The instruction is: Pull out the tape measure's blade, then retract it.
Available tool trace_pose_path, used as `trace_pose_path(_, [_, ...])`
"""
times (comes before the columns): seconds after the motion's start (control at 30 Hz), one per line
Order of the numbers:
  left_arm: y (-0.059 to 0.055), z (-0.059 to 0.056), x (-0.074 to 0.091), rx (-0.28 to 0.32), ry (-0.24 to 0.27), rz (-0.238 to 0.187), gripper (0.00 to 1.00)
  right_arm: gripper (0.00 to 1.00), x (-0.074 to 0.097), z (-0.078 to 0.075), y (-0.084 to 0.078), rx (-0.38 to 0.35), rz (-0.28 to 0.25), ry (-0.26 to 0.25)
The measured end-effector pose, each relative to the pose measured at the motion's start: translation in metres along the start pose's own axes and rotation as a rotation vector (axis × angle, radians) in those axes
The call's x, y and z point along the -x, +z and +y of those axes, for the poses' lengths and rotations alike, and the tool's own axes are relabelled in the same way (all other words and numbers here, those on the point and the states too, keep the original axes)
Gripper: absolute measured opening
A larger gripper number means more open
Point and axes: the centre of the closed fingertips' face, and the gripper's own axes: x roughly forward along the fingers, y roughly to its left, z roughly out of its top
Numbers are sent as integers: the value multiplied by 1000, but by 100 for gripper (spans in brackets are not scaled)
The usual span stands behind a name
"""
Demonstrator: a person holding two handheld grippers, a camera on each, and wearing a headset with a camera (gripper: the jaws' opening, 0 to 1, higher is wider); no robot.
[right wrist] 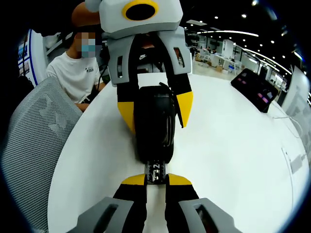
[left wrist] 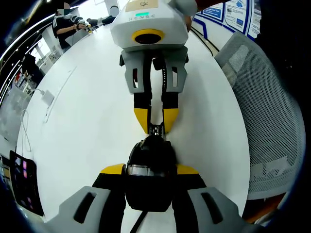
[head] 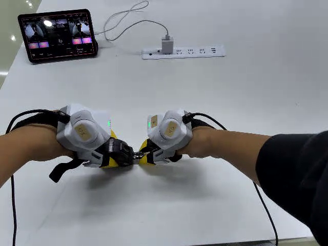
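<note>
Left gripper point(left wrist: 149, 170) fingers clamped on the tape measure point(left wrist: 148, 187) case over the worktop point(head: 215, 107), right gripper point(right wrist: 156, 180) fingers pinching the barely extended blade point(right wrist: 156, 169); risk is the thin pinch slipping so the blade snaps back, or an off-axis pull twisting the case.

- On the table point(head: 241, 107), the 2 grippers meet tip to tip near the front edge, the left gripper point(head: 121, 154) on the left and the right gripper point(head: 145, 154) on the right.
- The tape measure point(head: 118, 150) sits clamped between the left gripper's jaws.
- Its blade point(right wrist: 156, 170) reaches across the small gap into the right gripper's closed jaws.
- The tablet point(head: 57, 35) stands at the far left.
- The power strip point(head: 183, 52) lies to the tablet's right, behind the grippers.
- A charger point(head: 167, 44) is plugged into the strip's left part, and its cable point(head: 128, 25) runs towards the tablet.
- A chair point(left wrist: 272, 121) stands beside the table edge.
</note>
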Motion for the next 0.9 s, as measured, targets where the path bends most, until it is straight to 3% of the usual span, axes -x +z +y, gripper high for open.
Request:
trace_pose_path(0.57, [-1, 1, 0, 17, -2, -1, 32, 13, -6, -1, 8, -66, -21, -8])
trace_pose_path(0.67, [-1, 1, 0, 18, 0, 0, 32, 13, -11, -2, 13, -54, -28, -23])
trace_pose_path(0.77, [-1, 0, 0, 14, 2, 7, 32, 12, -11, -3, 13, 6, -38, -27])
trace_pose_path(0.9, [-2, 0, 1, 18, 10, -11, 32, 11, -7, -3, 11, -36, -64, -29])
